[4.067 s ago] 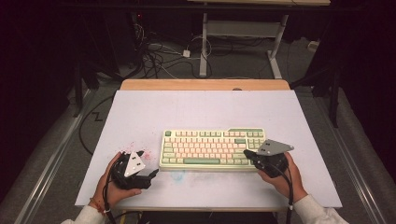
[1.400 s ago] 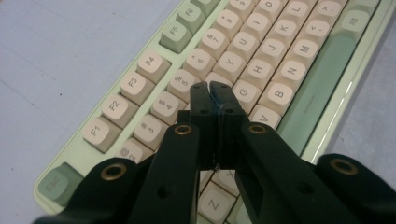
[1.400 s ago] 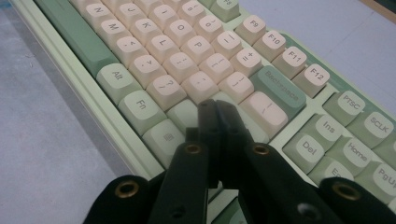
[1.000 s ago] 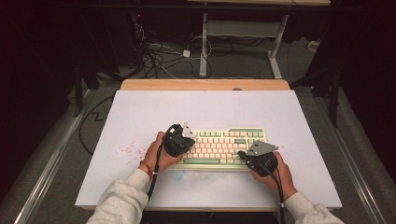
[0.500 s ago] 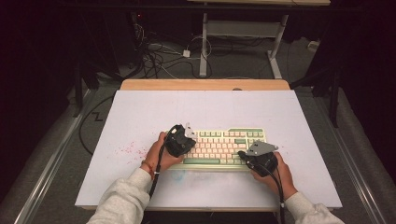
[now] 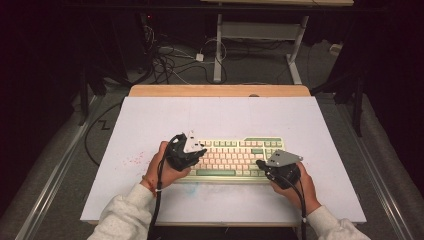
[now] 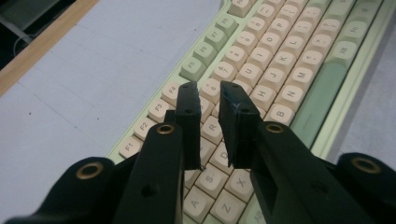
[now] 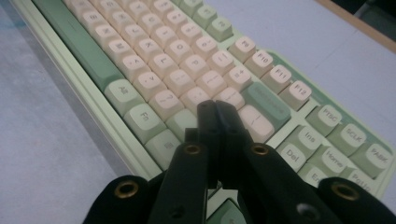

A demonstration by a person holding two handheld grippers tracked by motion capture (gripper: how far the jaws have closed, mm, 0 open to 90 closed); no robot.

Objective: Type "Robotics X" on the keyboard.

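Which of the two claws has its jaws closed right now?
The right claw, jaws pressed together over the keyboard's right end; the left claw shows a gap.

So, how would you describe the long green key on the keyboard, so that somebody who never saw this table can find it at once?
On the pale table lies one keyboard with cream and green keys. Look along its bottom row, nearest the person: the spacebar sits in the middle there, between the left gripper and the right gripper. It is a single long dark green bar, far wider than every key beside it.

Cream and green keyboard (image 6: pixel 235 159), pale lavender table (image 6: pixel 300 120), black claws
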